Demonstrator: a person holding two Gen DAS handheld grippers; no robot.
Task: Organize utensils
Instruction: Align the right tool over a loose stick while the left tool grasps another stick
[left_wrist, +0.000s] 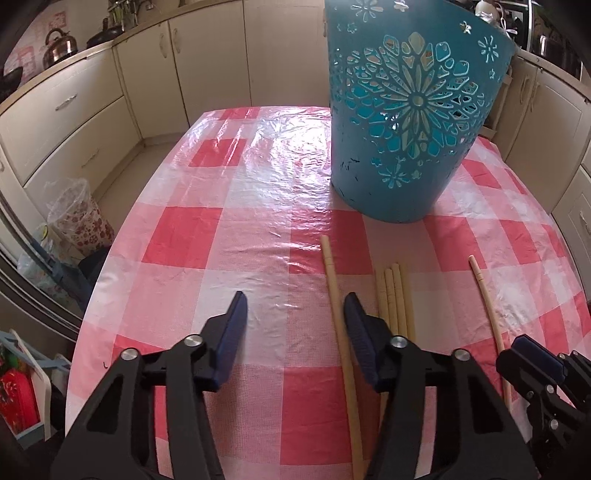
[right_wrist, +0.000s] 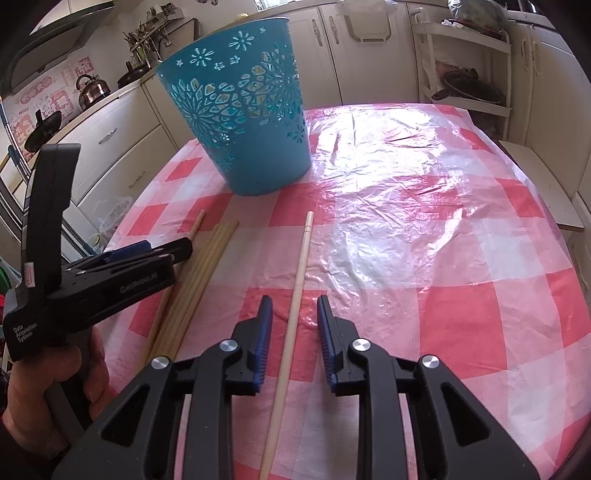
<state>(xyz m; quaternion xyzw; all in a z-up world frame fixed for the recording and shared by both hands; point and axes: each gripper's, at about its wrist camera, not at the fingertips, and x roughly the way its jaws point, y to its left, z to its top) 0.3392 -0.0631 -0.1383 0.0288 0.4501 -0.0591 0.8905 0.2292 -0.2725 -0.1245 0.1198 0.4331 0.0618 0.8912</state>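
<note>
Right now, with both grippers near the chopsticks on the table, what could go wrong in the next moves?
1. The right gripper is open around a single chopstick that lies flat; closing may push or roll it on the smooth plastic tablecloth.
2. The left gripper has one chopstick close beside a bundle; it may catch or disturb the neighbours.
3. The blue basket is tall and close; a swinging chopstick could perhaps knock it.

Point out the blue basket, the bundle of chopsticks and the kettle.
blue basket (right_wrist: 255, 155): right wrist view, lower wall.
bundle of chopsticks (left_wrist: 397, 299): left wrist view, middle of the sticks.
kettle (left_wrist: 59, 46): left wrist view, body.
</note>
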